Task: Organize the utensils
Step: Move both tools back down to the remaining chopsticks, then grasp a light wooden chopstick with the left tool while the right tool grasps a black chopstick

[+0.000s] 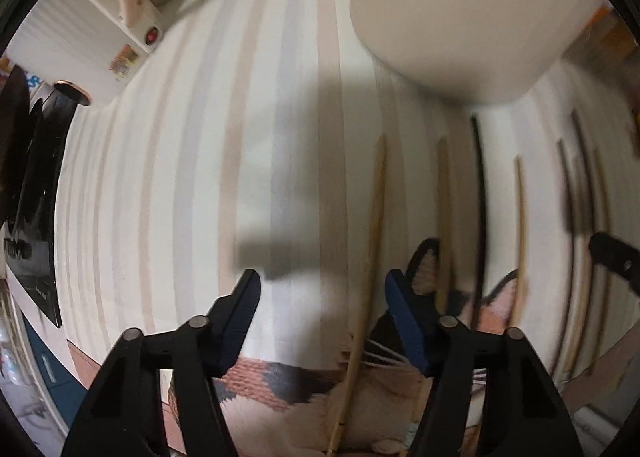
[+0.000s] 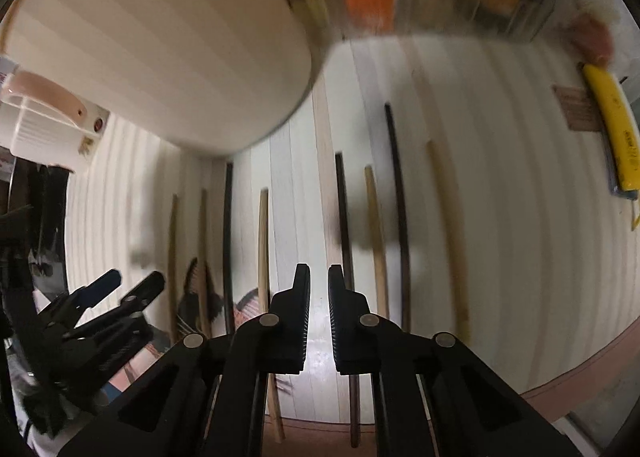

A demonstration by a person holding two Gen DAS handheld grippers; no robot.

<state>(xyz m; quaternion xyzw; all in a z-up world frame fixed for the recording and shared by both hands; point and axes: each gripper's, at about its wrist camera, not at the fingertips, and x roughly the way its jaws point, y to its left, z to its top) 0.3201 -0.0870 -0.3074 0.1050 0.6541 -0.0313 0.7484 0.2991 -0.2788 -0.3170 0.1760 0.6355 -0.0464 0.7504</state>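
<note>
Several slim wooden chopsticks (image 2: pixel 263 241) lie on striped cloth (image 1: pixel 160 177)

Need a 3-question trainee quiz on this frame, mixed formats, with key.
1. True or false: the left claw is clamped shut.
2. The cloth is: A plain, B striped, C checked.
3. Which claw has the narrower jaw gap?
Key: 1 false: it stands open, with a pale chopstick between its jaws and the pads not pressing on it. 2 B. 3 the right claw.
</note>
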